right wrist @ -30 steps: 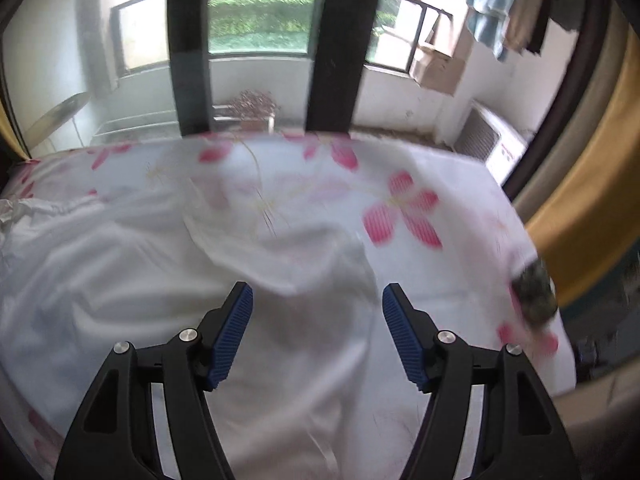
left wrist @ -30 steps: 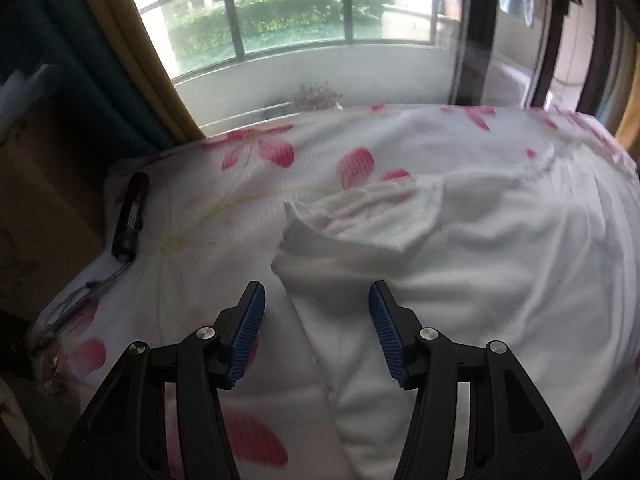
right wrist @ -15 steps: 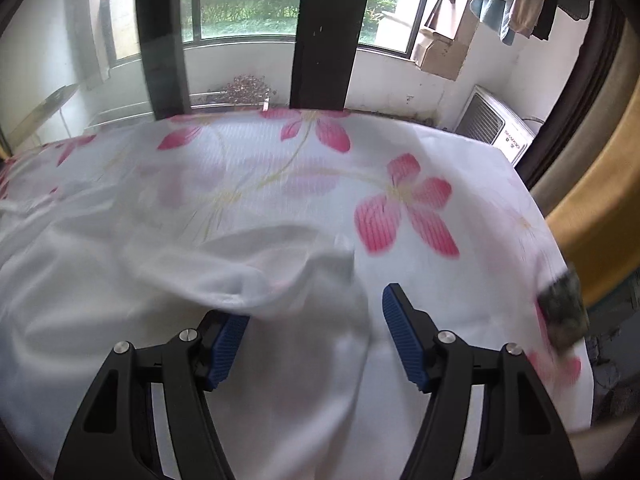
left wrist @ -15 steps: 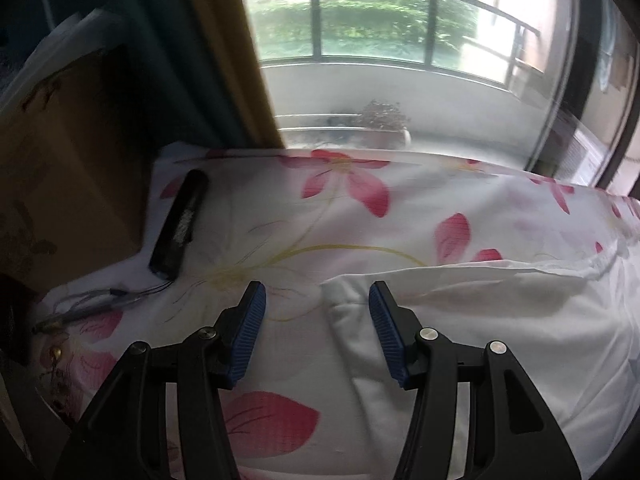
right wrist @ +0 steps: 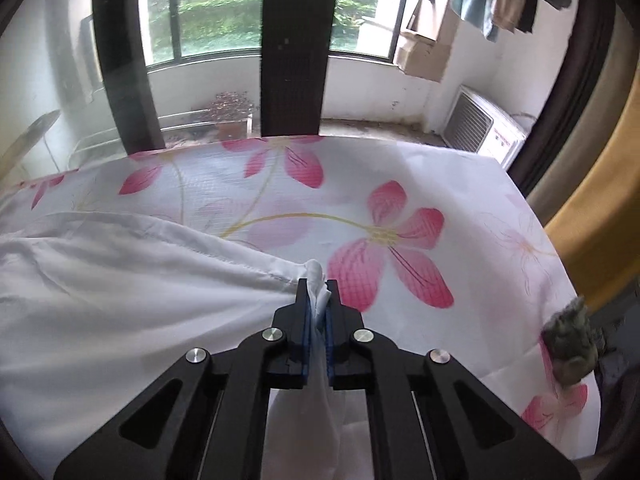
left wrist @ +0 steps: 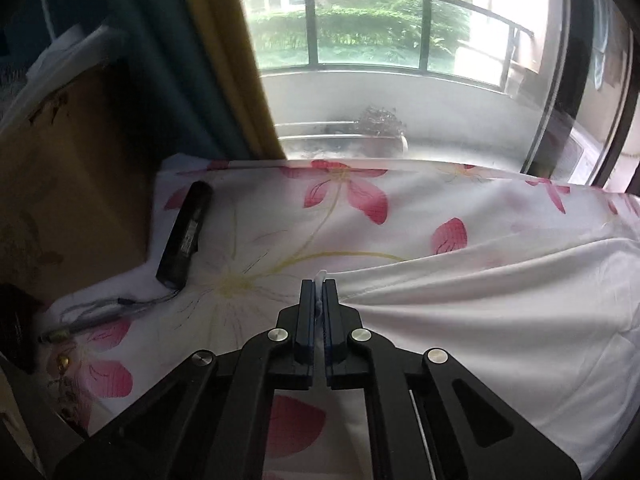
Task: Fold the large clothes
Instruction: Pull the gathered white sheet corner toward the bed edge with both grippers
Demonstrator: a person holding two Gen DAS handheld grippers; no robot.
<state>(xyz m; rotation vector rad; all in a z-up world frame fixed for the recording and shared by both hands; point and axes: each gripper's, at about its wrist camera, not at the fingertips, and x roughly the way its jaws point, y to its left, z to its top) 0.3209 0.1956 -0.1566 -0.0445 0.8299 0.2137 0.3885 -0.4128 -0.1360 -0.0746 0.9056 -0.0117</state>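
A: Start nearest. What do the two grippers have?

B: The left gripper (left wrist: 319, 294) is clenched on a thin corner of the white garment (left wrist: 500, 312), with a sliver of cloth poking out past its tips. The right gripper (right wrist: 319, 294) is clamped on the opposite corner, a thicker bunch wedged between its blue pads (right wrist: 307, 322). Both sets of jaws have just been closing, and cloth sits between each pair.

A: Where does the garment lie?

B: On the flowered bedsheet (left wrist: 280, 240), spreading right of the left gripper and left of the right one, so its edge runs between them.

A: How should this step go?

B: I'd lift both corners together and level, keeping that edge taut so nothing sags or slides out. The left bite looks shallow; a sudden tug might free it.

A: Beyond the tips?

B: Left of the left gripper lie a black flashlight (left wrist: 185, 233) and a pen (left wrist: 92, 320), well apart from the cloth. Farther off is the balcony railing (left wrist: 360, 28).

A: And compared with a moment earlier?

B: Both jaws stood wide then, straddling loose, rumpled fabric. Now they are pinched shut and creases radiate from each grip.
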